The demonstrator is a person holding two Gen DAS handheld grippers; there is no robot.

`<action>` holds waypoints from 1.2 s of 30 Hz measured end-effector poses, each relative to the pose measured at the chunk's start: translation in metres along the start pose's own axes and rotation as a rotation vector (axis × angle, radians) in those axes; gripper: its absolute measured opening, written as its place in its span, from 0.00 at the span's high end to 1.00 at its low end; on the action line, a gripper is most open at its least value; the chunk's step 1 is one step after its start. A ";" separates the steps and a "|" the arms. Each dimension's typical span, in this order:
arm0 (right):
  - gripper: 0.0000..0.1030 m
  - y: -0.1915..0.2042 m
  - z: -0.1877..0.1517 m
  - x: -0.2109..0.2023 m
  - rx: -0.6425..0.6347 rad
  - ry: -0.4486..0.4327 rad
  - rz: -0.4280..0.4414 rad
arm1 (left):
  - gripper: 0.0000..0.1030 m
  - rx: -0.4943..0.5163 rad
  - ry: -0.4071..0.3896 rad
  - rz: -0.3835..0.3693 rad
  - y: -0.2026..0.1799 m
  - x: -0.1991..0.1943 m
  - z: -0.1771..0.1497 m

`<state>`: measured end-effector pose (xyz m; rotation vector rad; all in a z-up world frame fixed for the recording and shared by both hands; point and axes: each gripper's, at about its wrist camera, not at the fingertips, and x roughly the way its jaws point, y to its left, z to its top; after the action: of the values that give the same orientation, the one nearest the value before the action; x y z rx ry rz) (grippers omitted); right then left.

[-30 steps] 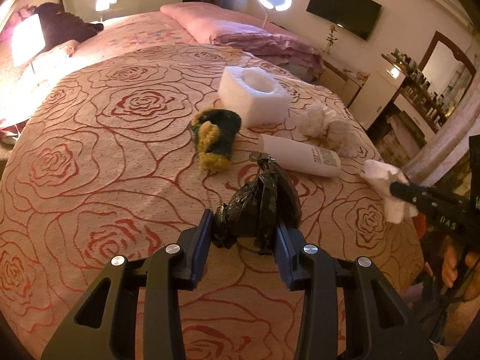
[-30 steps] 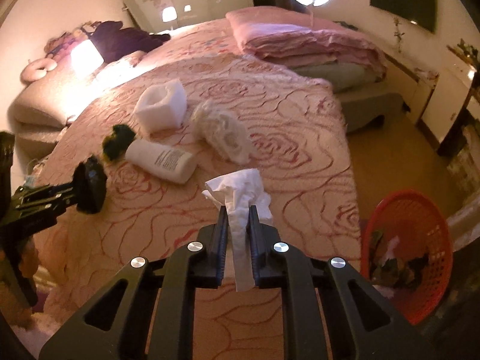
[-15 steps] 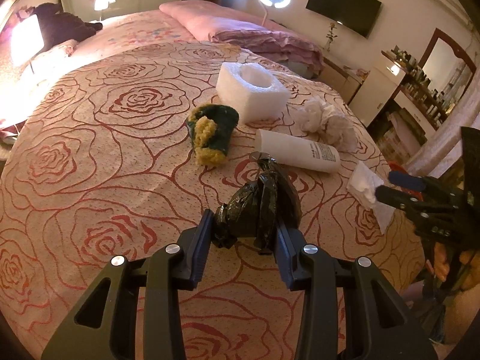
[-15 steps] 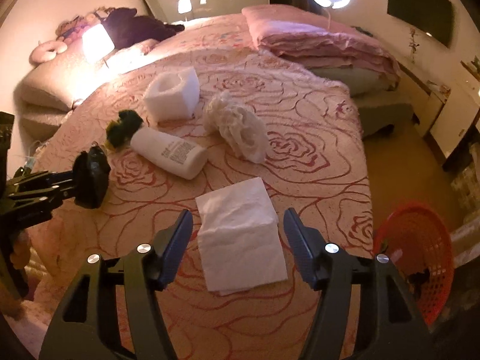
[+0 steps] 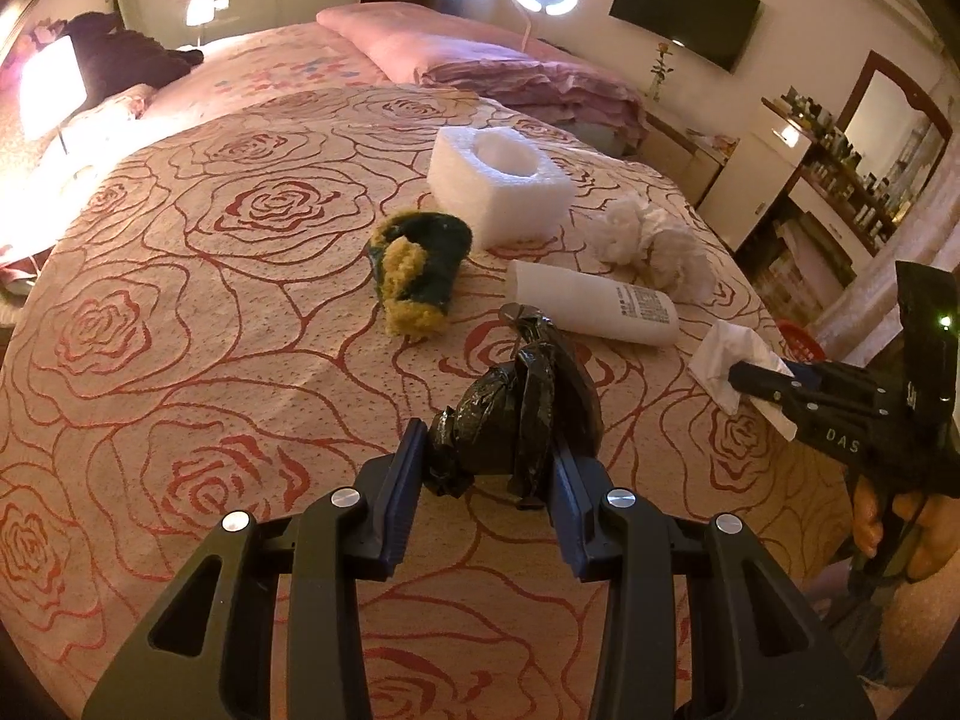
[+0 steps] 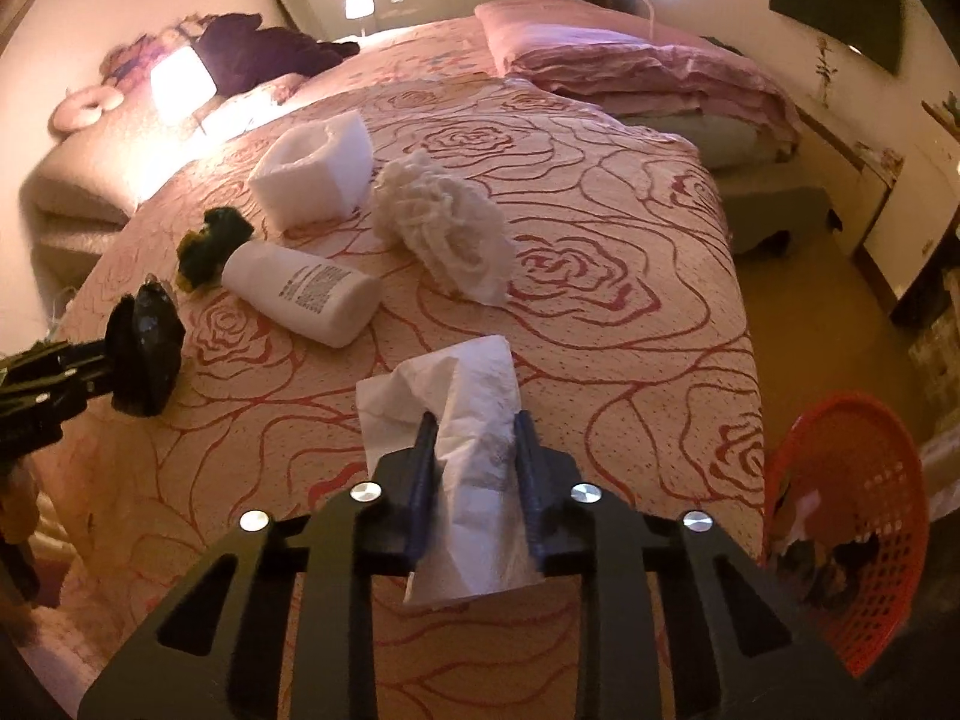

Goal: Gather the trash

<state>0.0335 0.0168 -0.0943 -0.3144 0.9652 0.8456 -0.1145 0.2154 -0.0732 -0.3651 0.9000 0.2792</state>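
My left gripper [image 5: 483, 438] is shut on a crumpled black plastic bag [image 5: 522, 396], held just above the rose-patterned bedspread [image 5: 180, 312]. The bag [image 6: 147, 354] also shows at the left edge of the right wrist view. My right gripper [image 6: 474, 420] has its jaws closing on a white tissue [image 6: 474, 372], which is bunched between the pads. In the left wrist view this gripper [image 5: 741, 372] and the tissue [image 5: 729, 348] sit at the bed's right edge. A red mesh basket [image 6: 852, 540] with some trash in it stands on the floor to the right.
On the bed lie a white bottle [image 6: 300, 291], a green and yellow sponge [image 5: 420, 270], a white foam block [image 5: 498, 186] and a crumpled white wad [image 6: 444, 228]. Pink folded bedding [image 6: 636, 66] is at the back. A hand [image 5: 900, 522] holds the right gripper.
The right gripper opened and let the tissue lie flat on the bed, then closed around it again, bunching it up. The left gripper and its black bag have not moved.
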 end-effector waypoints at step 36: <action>0.85 -0.090 -0.011 -0.093 0.266 -0.188 -0.194 | 0.64 0.307 -0.087 -0.153 -0.119 0.004 0.057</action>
<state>0.0674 -0.0939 -0.0348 -0.0951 0.8440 0.5515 -0.0260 0.1318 -0.0215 -0.1350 0.8102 0.0137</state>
